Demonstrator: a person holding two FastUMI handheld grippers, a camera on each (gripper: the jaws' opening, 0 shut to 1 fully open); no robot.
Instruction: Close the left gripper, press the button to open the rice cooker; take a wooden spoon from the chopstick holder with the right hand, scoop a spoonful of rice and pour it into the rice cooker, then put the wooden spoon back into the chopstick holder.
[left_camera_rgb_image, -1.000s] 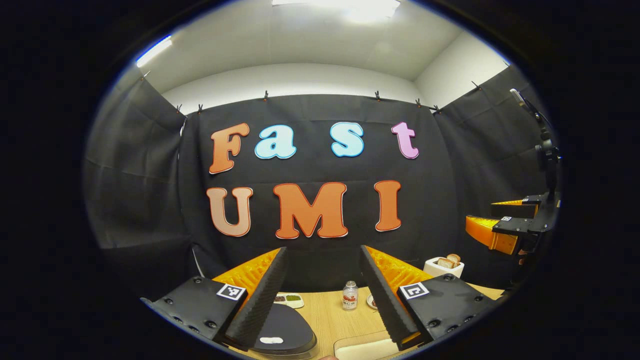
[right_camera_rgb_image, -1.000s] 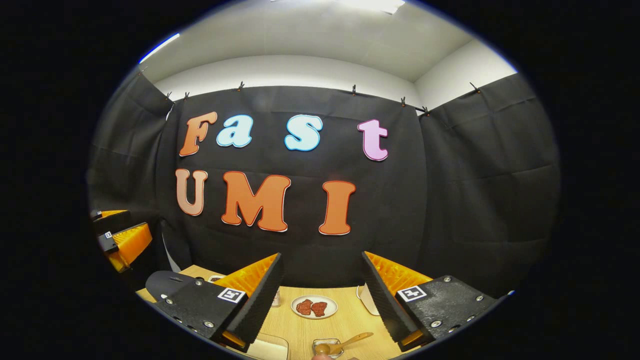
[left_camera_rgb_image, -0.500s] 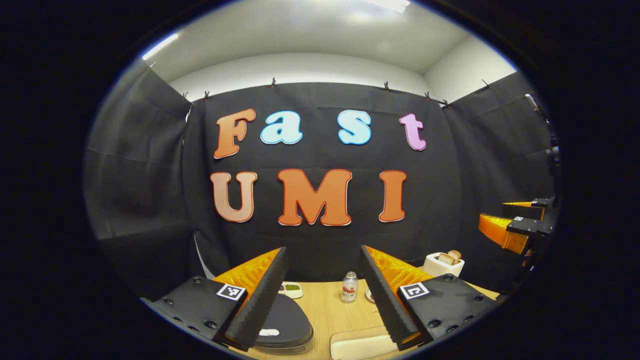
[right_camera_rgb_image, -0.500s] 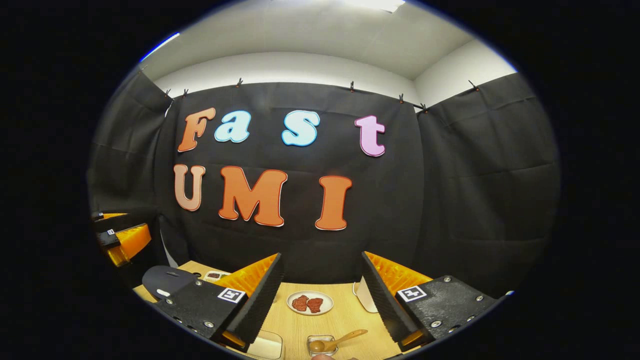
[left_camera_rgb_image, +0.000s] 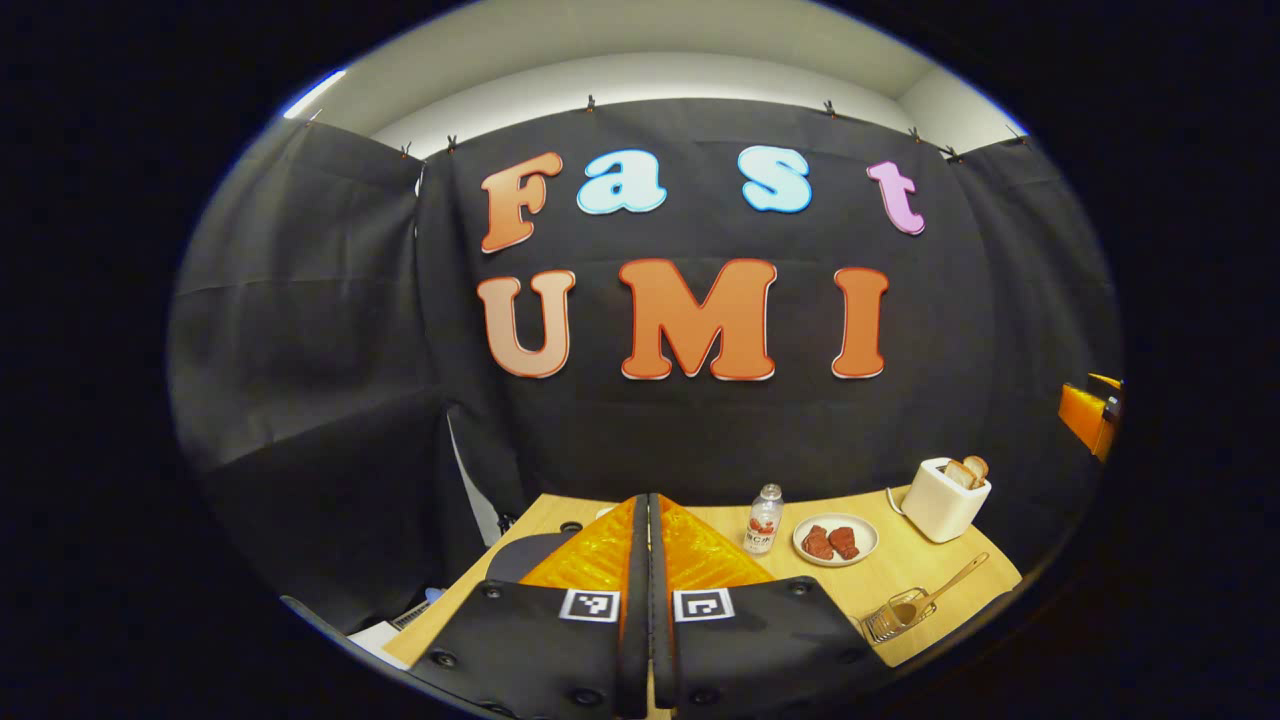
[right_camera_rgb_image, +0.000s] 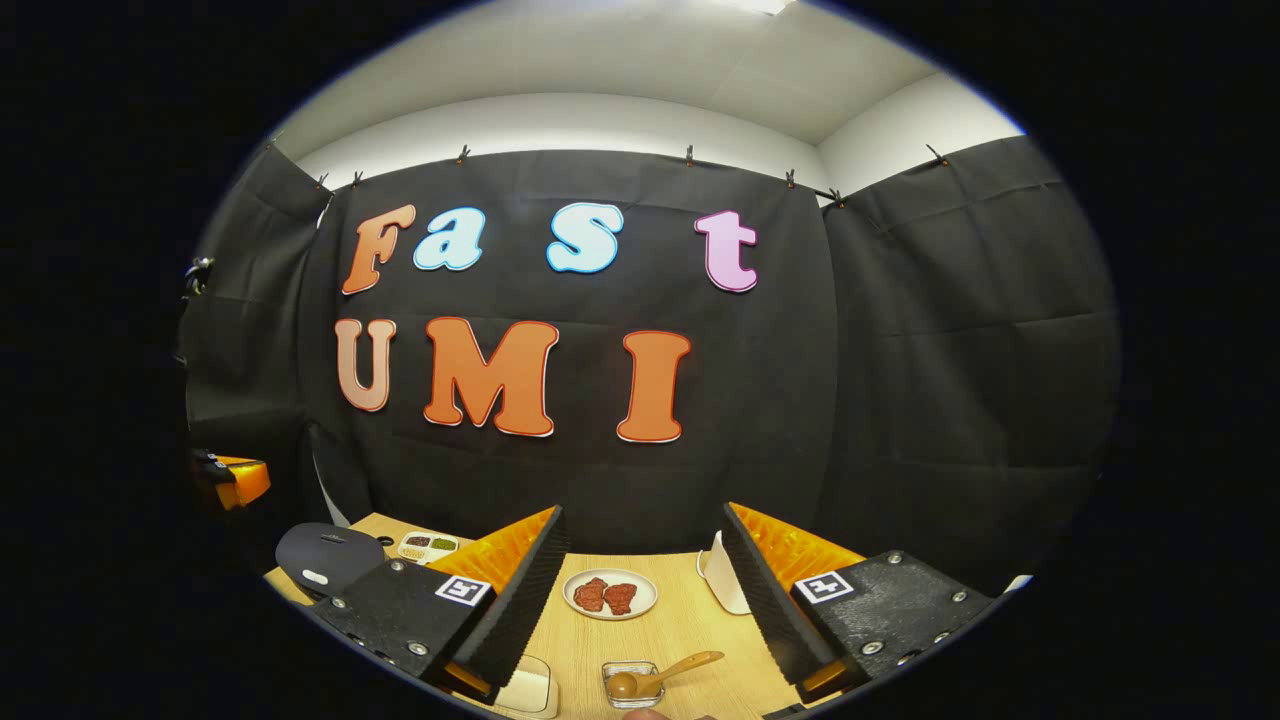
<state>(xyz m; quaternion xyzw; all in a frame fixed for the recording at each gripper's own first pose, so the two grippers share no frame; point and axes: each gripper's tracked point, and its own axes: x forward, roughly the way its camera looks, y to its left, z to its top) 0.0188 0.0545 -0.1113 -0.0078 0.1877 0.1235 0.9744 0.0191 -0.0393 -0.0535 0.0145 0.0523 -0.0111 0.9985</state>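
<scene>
- Left gripper (left_camera_rgb_image: 648, 520): fingers pressed together along their whole length, nothing between them; held above the near-left part of the wooden table (left_camera_rgb_image: 930, 580).
- Left gripper view: dark rice cooker lid (left_camera_rgb_image: 535, 552) peeks out just left of the closed fingers, mostly hidden behind them. Can't tell from here whether it is open or down.
- Same view, right of the fingers: small bottle (left_camera_rgb_image: 763, 520), then a plate of red meat pieces (left_camera_rgb_image: 835, 540), then a white toaster (left_camera_rgb_image: 945, 497) with bread slices sticking up, near the back wall.
- Same view, front right: clear holder (left_camera_rgb_image: 890, 620) lying by the table edge with the wooden spoon (left_camera_rgb_image: 940, 590) in it, handle angled up and back to the right.
- Far right edge of the left gripper view: a sliver of the right gripper (left_camera_rgb_image: 1090, 415), too little to read.
- Right gripper (right_camera_rgb_image: 640, 560): fingers spread wide, holding nothing, hovering over the table.
- Right gripper view: spoon sits between the fingers low in frame, bowl end in the holder (right_camera_rgb_image: 632, 685), handle pointing right.
- Right gripper view shows the cooker lid better: dark rounded lid with a pale button patch, lid down, at far left.
- Beside the cooker in this view: a small divided dish (right_camera_rgb_image: 428, 545) of dark and green stuff, barely seen from the left gripper.
- Plate of meat sits mid-table; the toaster is cut off by the right finger.
</scene>
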